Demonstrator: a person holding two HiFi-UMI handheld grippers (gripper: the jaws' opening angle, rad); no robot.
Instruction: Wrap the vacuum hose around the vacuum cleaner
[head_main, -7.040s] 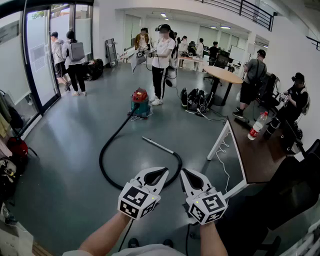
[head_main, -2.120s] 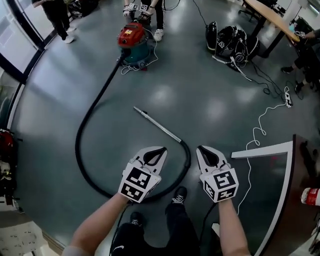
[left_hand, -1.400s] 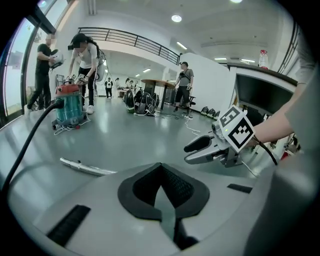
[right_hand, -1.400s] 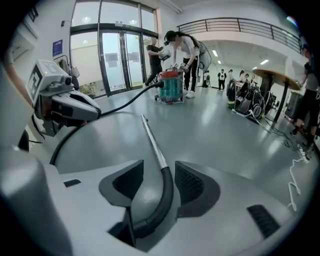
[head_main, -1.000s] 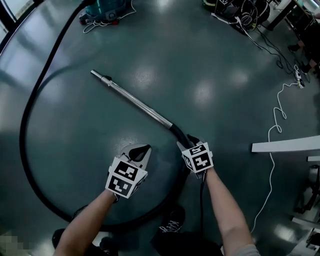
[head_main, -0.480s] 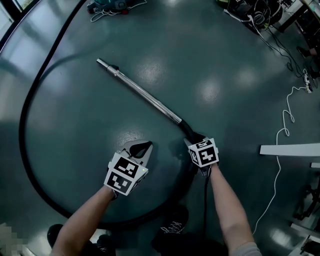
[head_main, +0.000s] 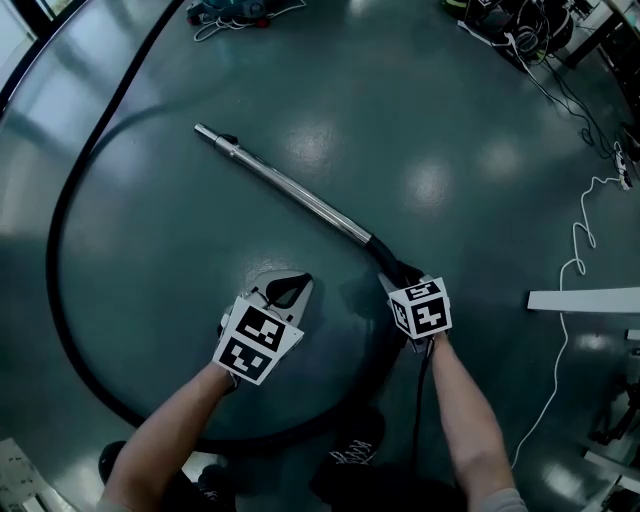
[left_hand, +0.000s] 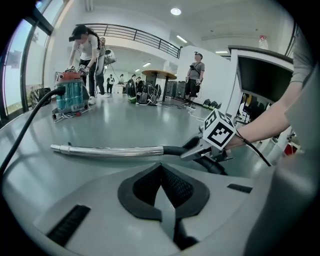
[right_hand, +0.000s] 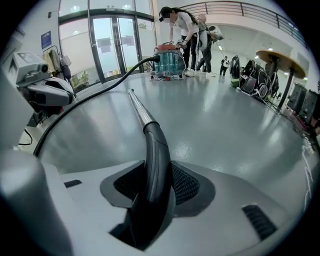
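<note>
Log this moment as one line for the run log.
right gripper: just closed further, shut on hose handle | left gripper: shut, empty | wand: on floor

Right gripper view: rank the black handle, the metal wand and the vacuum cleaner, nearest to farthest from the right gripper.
1. black handle: between the jaws, which have just been closing on it.
2. metal wand: beyond the handle, running away to the upper left.
3. vacuum cleaner: far off, top centre, near the glass doors.
</note>
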